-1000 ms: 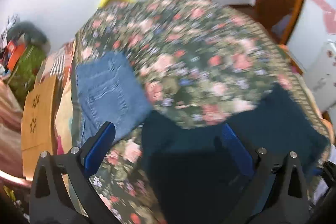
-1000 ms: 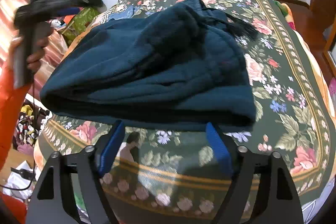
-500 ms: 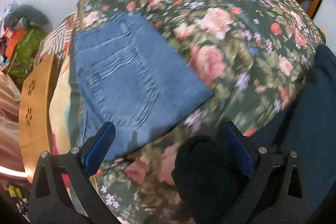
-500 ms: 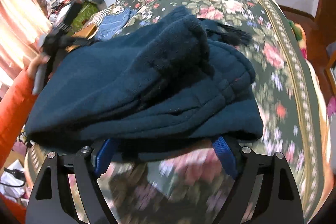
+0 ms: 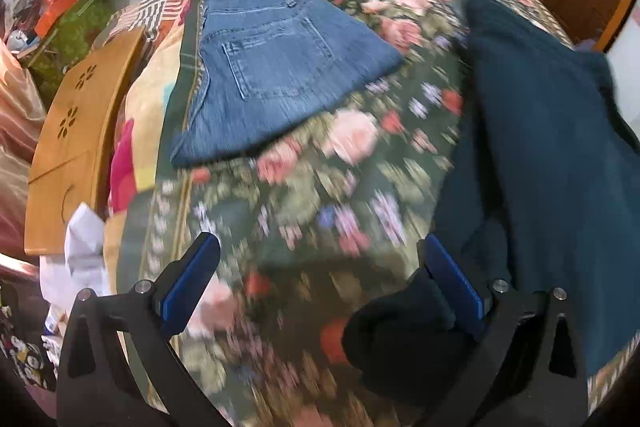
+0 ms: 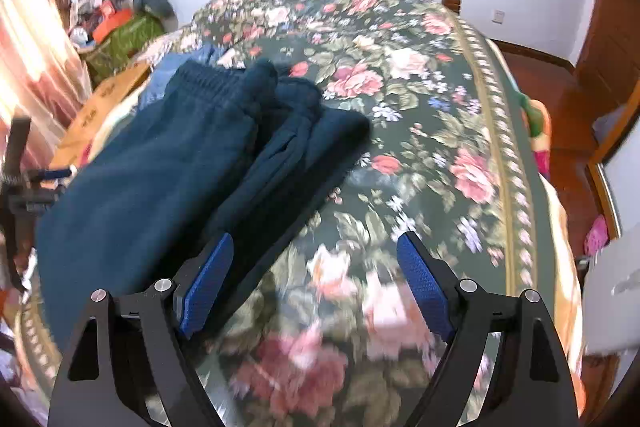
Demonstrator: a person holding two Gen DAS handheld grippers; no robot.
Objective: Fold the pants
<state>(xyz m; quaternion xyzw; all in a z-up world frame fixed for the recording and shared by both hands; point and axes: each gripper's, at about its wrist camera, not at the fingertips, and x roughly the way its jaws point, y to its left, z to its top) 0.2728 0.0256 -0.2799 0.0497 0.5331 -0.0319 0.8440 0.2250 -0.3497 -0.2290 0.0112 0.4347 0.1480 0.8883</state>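
Observation:
Dark teal fleece pants (image 6: pixel 160 163) lie folded in a thick stack on the floral bedspread (image 6: pixel 420 131), waistband toward the far side. In the left wrist view the pants (image 5: pixel 552 131) fill the right side. My left gripper (image 5: pixel 320 267) is open and empty above the bedspread (image 5: pixel 320 187), its right finger beside a dark fold of the pants (image 5: pixel 400 339). My right gripper (image 6: pixel 316 267) is open and empty, its left finger at the pants' right edge. Folded blue jeans (image 5: pixel 272 67) lie flat at the bed's far left.
A wooden board (image 5: pixel 76 131) and bright bedding hang off the bed's left side. Clutter and a green bag (image 6: pixel 120 31) sit by the wall. A wooden door (image 6: pixel 612 59) and floor lie to the right. The other hand-held gripper (image 6: pixel 20 179) shows at far left.
Both grippers have pulled away from the teal pants. The right one slid out from under the stack and swung right. The left view turned left, bringing the jeans to centre.

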